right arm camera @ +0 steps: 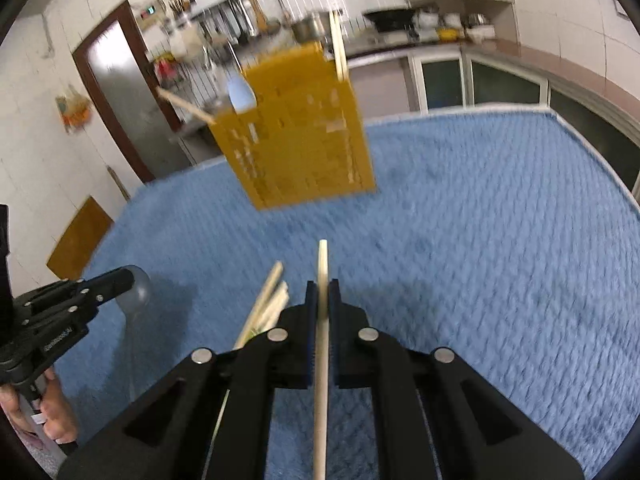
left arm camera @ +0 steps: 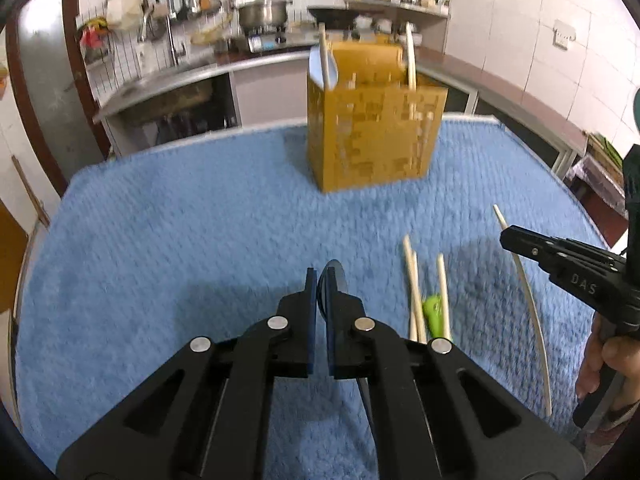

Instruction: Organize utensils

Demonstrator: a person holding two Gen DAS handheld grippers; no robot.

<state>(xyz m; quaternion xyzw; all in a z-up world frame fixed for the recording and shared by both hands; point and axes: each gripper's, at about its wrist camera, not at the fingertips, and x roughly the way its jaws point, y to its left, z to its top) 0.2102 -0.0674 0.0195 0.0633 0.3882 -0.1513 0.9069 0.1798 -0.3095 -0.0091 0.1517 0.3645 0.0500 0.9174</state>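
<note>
Kitchen backdrop; table (left arm camera: pixel 160 240) covered in blue quilted cloth. Yellow perforated utensil holder (left arm camera: pixel 372 132) stands upright at 12 o'clock from both claws, well apart, already holding a spoon and chopsticks. Left claw (left arm camera: pixel 322 280) clamped narrow on a dark spoon (left arm camera: pixel 334 276), bowl poking past the tips. Right claw (right arm camera: pixel 322 292) pinched on 1 pale chopstick (right arm camera: pixel 322 264), long axis running along the claw toward the holder. 3 loose chopsticks (left arm camera: pixel 414 288) and a green item (left arm camera: pixel 434 312) lie at 1 o'clock of left claw (on the cloth). Judgement: both loads roughly equally far from holder; each needs tipping upright over its open top.
</note>
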